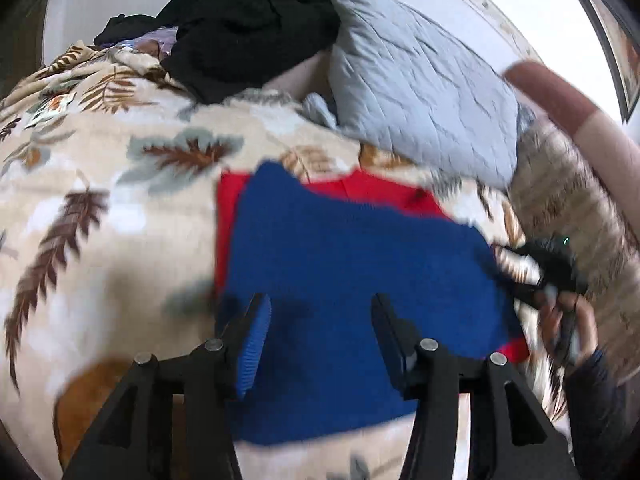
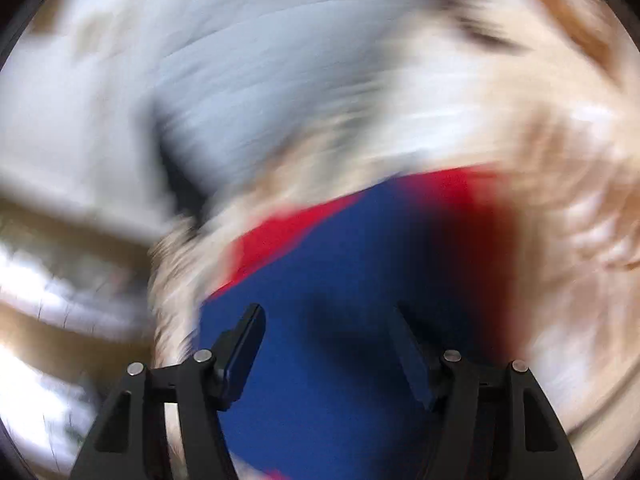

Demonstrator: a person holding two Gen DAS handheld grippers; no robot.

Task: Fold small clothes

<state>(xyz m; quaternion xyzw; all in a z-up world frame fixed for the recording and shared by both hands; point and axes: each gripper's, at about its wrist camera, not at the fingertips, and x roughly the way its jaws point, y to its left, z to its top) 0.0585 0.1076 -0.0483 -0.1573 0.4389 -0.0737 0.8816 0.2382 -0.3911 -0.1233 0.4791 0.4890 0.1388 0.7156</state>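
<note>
While over blue cloth (image 1: 352, 264) | both grippers' jaws spread (blurred)

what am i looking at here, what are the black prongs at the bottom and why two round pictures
The prongs are the fingers of two hand-held grippers; a person holds one in each hand. Each round picture comes from a fisheye camera on one gripper, looking along its fingers. The left gripper and the right gripper are both open and hold nothing. Below them a blue cloth lies on a red cloth, on a leaf-print blanket. Behind are a grey pillow and black clothes. The right view is blurred.
</note>
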